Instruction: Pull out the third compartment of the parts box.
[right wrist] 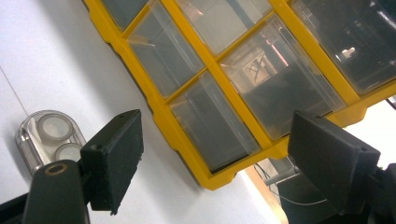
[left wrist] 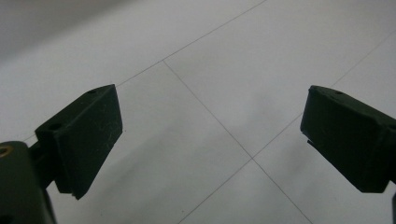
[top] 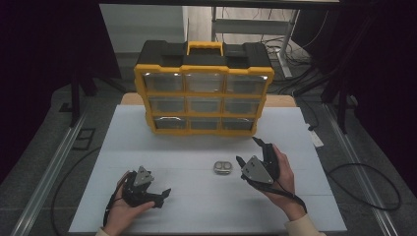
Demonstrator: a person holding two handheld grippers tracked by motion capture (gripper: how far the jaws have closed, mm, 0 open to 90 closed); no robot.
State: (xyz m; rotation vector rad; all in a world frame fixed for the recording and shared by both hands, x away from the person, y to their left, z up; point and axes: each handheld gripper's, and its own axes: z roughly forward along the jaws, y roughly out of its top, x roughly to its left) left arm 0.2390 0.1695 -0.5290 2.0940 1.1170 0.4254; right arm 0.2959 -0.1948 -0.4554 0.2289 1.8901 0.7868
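Matt white bench [top: 147, 128]; glossy yellow-and-black plastic organiser [top: 203, 88] with clear plastic drawers; small clear plastic case [top: 223, 167], shiny; matt black, faintly rough fingers [right wrist: 114, 158]

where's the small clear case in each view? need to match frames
High view: small clear case lies on the white table, centre, just left of the right claw, in front of the yellow drawer organizer.
Left gripper view: not in this picture.
Right gripper view: case at the left edge, beside the claw's left jaw.
Shared landmark: the organizer, in the high and right gripper views.
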